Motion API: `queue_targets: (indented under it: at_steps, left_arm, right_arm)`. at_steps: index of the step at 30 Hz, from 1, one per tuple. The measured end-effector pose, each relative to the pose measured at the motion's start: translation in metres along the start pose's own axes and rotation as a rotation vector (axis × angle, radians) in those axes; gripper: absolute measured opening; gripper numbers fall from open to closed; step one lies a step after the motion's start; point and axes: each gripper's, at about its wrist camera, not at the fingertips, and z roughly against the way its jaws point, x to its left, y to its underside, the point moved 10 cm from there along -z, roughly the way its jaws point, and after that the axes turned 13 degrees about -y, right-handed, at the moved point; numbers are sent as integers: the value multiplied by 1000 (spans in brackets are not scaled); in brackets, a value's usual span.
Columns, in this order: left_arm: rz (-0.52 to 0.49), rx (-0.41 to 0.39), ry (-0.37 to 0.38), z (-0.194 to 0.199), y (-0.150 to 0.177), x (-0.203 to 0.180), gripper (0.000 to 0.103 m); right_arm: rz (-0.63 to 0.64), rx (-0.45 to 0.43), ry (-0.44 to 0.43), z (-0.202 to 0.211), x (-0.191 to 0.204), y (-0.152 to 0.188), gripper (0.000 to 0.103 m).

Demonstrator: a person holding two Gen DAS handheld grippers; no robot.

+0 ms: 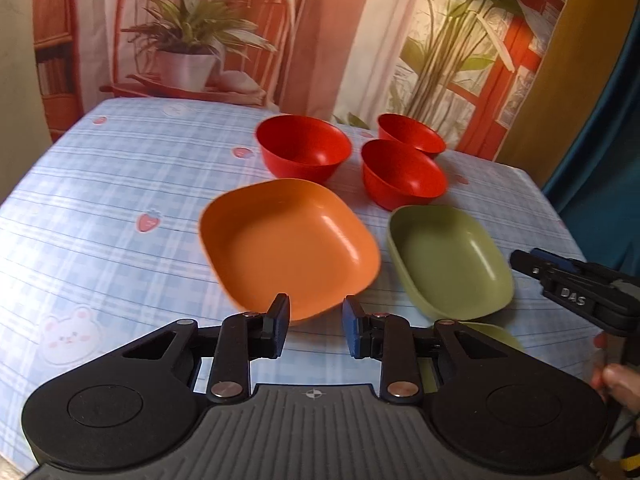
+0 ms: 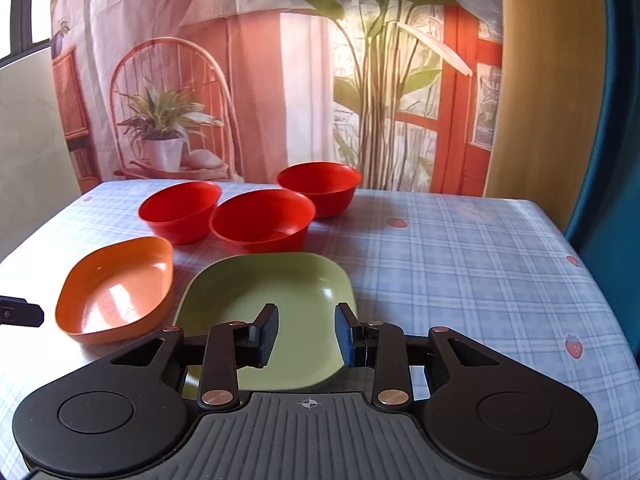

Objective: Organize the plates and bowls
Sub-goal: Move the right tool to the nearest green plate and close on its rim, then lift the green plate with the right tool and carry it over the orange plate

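On the checked tablecloth (image 2: pixel 460 264) three red bowls (image 2: pixel 262 220) stand in a cluster at the back, with an orange plate (image 1: pixel 288 244) and a green plate (image 2: pixel 276 304) side by side in front of them. The left gripper (image 1: pixel 316 326) hovers at the orange plate's near rim, jaws apart and empty. The right gripper (image 2: pixel 307 334) hangs over the green plate's near part, jaws likewise apart, gripping nothing.

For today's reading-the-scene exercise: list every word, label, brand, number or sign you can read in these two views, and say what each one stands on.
"DAS" – pale raised letters on the black body of the right gripper, seen in the left wrist view.
Crosshair sign, no letters – on the grey ribbed plate behind the left gripper; the same sign sits behind the right gripper in its own view.
Tablecloth: strawberry and bear pictures only, no readable text.
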Motion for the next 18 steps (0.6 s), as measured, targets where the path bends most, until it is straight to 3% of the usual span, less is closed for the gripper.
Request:
queue_targets:
  at_steps: [7, 9, 18]
  left_arm:
    - [-95, 12, 46, -27, -9, -60, 31]
    - [-95, 27, 88, -37, -11, -73, 31]
    - [-103, 97, 70, -66, -5, -83, 31]
  right_arm:
    - [-67, 21, 16, -21, -37, 8, 26]
    - [-87, 26, 6, -26, -41, 13, 26]
    - [-176, 13, -40, -35, -50, 31, 26]
